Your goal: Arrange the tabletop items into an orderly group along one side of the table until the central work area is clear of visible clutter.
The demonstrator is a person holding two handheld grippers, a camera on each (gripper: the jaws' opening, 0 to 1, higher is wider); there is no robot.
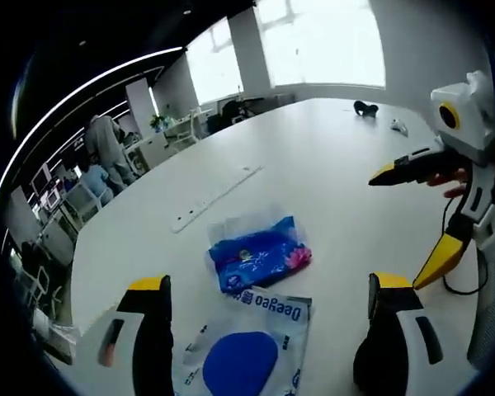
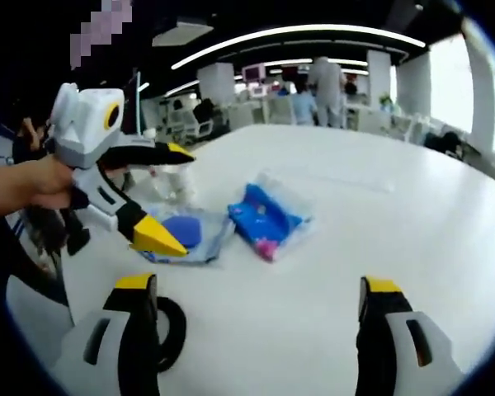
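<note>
Blue packet (image 1: 259, 255) and wipes pack (image 1: 249, 349) on white table (image 1: 330, 165), both grippers (image 1: 268, 318) (image 2: 260, 318) agape.

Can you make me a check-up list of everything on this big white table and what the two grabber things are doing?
Surface: white table, mostly bare in the middle.
Job's things: blue packet in clear wrap lies flat; the white Deeyeo pack with a blue oval lies right beside it, nearer the left gripper.
Clutter: long white strip past the packet; small dark thing and small white thing at the far edge.
Grippers: left gripper open, empty, above the Deeyeo pack; right gripper open, empty.
Cables: black cable beside the right gripper.
Surroundings: office desks, bright windows, people standing far off.
</note>
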